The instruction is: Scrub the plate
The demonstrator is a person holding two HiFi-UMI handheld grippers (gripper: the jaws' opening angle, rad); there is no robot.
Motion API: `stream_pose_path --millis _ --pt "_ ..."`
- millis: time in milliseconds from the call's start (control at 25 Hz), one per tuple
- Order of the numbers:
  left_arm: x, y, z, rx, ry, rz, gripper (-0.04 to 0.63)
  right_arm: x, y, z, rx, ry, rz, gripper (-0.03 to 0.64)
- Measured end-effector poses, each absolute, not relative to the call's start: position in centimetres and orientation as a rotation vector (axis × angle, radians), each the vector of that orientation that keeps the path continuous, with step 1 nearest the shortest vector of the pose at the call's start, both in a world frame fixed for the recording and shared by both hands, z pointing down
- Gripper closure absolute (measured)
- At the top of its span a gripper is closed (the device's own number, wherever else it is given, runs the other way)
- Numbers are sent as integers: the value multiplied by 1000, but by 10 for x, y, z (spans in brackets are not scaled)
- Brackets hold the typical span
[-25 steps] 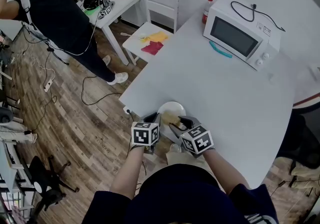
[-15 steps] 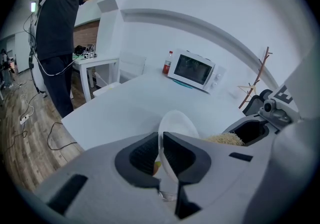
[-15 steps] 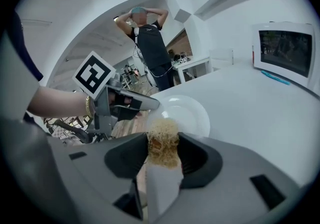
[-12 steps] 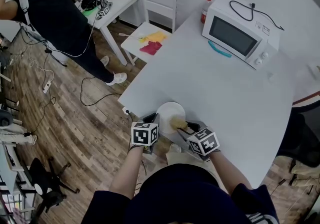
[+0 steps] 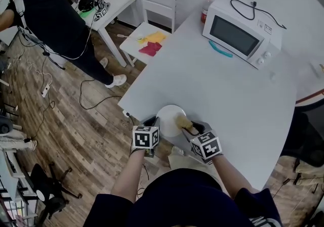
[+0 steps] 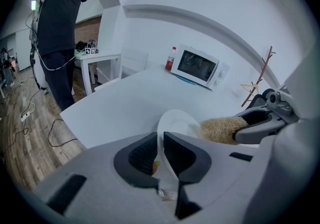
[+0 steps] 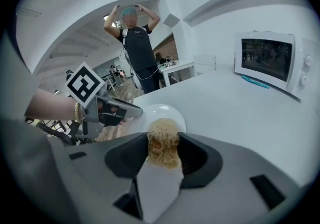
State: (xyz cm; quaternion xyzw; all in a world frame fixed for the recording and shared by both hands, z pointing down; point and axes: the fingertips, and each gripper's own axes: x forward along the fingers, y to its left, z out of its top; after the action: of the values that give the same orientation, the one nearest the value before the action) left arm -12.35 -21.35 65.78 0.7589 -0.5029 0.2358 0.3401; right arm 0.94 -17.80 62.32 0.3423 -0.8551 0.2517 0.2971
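The left gripper (image 6: 160, 139) had its jaws closed nearly together on the near rim of the white plate (image 6: 178, 119), and the rest of the plate reached out ahead of the jaws over the tabletop (image 6: 125, 106). Compared with one second before, this gripper kept the same place and the same hold on the plate.

The right gripper (image 7: 163, 152) was closed on a tan fibrous scrubber (image 7: 162, 130), which stuck out past its jaw tips. The tuft pressed on the plate just ahead of the right gripper. Seen from the left gripper, the scrubber was ahead and to the right, touching the right part of the plate. One second before, the scrubber lay more toward the middle of the plate. Now it sat nearer to the plate's right edge, and the right gripper had drawn a little back toward the person's body.

Far ahead of both grippers, a white microwave (image 5: 242, 31) with a red-capped bottle (image 5: 205, 8) beside it stood at the far side of the tabletop. A person in dark clothes (image 5: 48, 16) stood on the wooden floor, well away to the left of the left gripper.
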Motion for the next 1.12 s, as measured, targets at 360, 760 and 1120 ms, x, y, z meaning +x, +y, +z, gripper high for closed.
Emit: stream_pose_path --millis 360,760,1120 --pt "-126 -223 685 1942 -1343 687 557 28 -172 606 1077 -2310 758 437" --pt "-130 -223 687 1919 -1372 692 557 27 -155 603 1107 -2313 816 437" --pt "-150 -186 651 1913 -1450 576 558 1 -138 579 1137 -2388 764 437"
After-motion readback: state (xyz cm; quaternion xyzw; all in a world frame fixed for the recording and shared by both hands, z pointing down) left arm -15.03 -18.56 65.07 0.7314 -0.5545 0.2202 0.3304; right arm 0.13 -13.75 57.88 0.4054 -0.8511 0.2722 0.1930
